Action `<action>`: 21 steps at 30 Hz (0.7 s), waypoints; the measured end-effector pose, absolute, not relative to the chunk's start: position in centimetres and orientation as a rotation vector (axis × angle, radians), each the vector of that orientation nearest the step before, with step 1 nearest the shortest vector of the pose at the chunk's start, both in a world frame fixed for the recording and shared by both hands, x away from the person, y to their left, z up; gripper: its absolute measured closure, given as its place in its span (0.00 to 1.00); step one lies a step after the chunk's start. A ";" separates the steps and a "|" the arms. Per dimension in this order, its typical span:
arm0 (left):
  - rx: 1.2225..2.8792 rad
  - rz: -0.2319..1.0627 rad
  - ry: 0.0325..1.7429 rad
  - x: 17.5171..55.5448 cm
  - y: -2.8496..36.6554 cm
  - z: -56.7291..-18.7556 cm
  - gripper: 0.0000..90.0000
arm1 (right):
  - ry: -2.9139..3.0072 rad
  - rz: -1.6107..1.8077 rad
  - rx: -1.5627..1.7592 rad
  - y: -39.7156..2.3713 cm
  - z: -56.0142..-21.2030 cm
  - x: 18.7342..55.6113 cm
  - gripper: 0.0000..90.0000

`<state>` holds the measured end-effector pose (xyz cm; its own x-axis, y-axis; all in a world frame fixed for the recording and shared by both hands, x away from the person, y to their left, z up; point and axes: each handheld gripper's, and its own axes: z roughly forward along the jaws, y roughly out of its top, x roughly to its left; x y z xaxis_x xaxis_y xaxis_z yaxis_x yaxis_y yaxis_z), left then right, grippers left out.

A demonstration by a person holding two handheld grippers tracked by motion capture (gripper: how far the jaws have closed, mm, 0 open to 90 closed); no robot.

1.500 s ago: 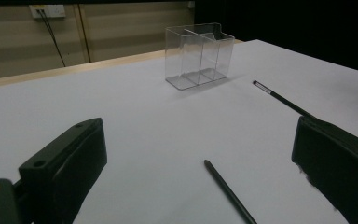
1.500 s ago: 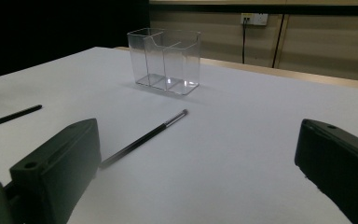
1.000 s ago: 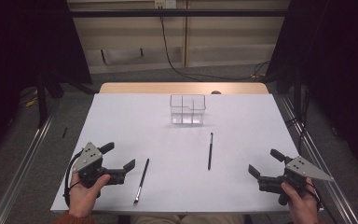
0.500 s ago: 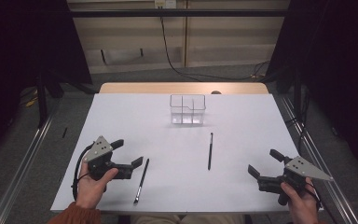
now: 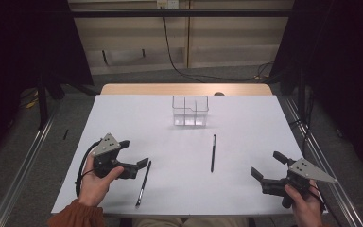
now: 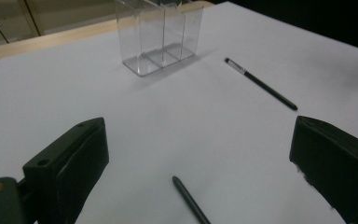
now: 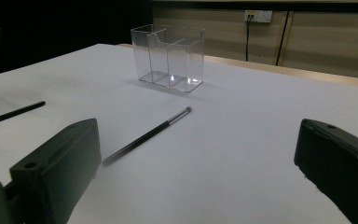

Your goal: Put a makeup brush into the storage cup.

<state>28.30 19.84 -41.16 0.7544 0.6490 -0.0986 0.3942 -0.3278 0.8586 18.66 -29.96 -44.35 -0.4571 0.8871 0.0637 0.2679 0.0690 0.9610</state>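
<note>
no writing or labels can be read on anything here. two slim black brushes lie flat on the white bench (image 5: 123, 113): the near brush (image 5: 143, 183) sits just beside the left gripper (image 5: 137, 161), its dark tip pointing up between the jaws in the left gripper view; the far brush (image 5: 213, 152), with a silver band near its bristle end, lies mid-bench, well apart. one clear holder (image 5: 190, 110) with compartments stands behind. both the left gripper and the right gripper (image 5: 268, 166) have jaws spread apart, holding nothing.
</note>
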 end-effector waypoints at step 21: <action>2.227 0.188 0.971 29.1 18.8 -41.9 0.11 | 1.800 1.405 1.148 -29.9 -44.4 18.7 0.00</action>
